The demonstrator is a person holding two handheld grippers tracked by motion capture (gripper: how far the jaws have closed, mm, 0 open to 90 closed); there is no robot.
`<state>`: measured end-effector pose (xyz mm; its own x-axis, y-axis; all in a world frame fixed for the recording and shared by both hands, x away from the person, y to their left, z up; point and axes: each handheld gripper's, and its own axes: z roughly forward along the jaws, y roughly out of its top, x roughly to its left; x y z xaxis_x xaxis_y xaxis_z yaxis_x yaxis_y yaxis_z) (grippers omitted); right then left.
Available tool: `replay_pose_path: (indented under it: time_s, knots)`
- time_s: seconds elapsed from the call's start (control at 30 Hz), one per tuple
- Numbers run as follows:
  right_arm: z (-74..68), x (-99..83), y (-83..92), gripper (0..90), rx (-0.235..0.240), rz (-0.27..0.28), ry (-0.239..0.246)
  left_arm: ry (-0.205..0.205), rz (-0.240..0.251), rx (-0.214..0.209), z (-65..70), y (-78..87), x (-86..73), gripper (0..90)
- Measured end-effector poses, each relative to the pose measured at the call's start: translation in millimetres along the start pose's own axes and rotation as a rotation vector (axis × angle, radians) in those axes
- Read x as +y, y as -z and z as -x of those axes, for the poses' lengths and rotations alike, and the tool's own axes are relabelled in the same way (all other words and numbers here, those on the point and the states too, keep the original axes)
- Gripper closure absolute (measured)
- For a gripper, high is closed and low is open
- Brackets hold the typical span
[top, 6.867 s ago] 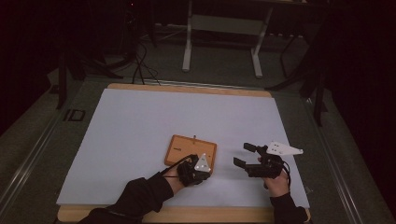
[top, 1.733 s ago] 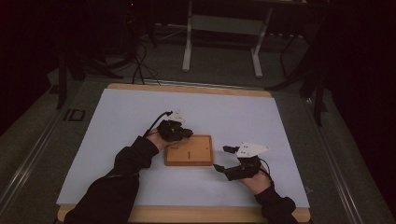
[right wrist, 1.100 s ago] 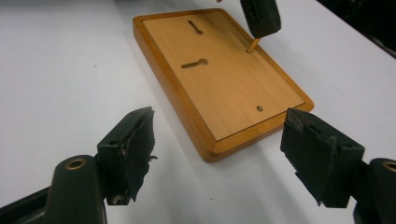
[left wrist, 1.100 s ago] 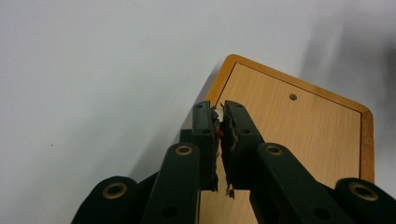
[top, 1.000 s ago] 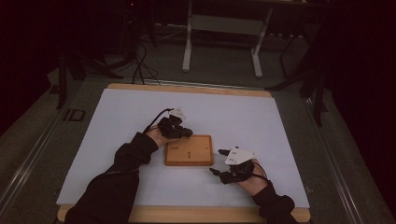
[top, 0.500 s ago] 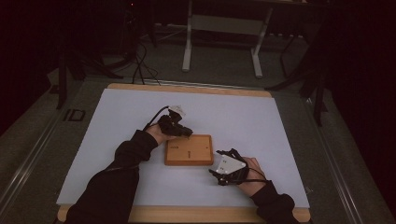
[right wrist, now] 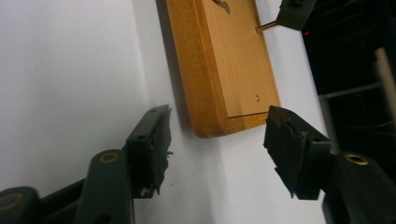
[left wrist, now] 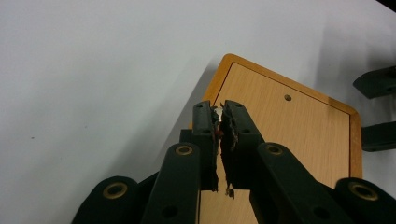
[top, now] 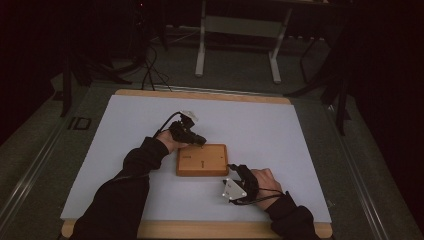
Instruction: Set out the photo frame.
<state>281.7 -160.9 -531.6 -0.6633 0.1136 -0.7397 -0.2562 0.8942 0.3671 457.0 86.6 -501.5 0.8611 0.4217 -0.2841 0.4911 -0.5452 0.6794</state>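
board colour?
Light tan wood face with a darker orange-brown rim; the board shows best in the left gripper view.

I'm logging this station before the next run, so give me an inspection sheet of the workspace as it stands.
Surface: white sheet over a wooden table; a wood edge shows at the near side.
Job's things: wooden block lies flat on the sheet; a thin brass-coloured pin stands at its far corner.
Clutter: nothing seen.
Grippers: left gripper shut at the block's far corner, a small pale thing between its jaws, which cannot be told. Right gripper open, its jaws have just been closing, set either side of the block's near corner, not pressing.
Cables: black cable loops from the left gripper.
Surroundings: dark room, a metal stand beyond the table.
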Motion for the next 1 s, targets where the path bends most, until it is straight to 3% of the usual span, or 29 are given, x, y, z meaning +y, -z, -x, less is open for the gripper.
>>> replay_pose_path:
  time_s: [0.17, 0.5, 1.0]
  knots:
    - [-9.6, 1.7, -2.0, 49.1, -0.085, 0.018, 0.094, 0.007, -0.006, -0.01, -1.9, -0.1, 0.9, 84.9]
    - [-21.3, 4.6, -13.1, 54.3, -0.137, 0.013, 0.19, 0.013, -0.011, -0.026, -4.9, -0.3, 1.9, 84.8]
    - [-28.8, 5.9, -27.1, 60.9, -0.221, -0.029, 0.258, 0.017, -0.013, -0.042, -7.4, -0.7, 2.4, 84.8]
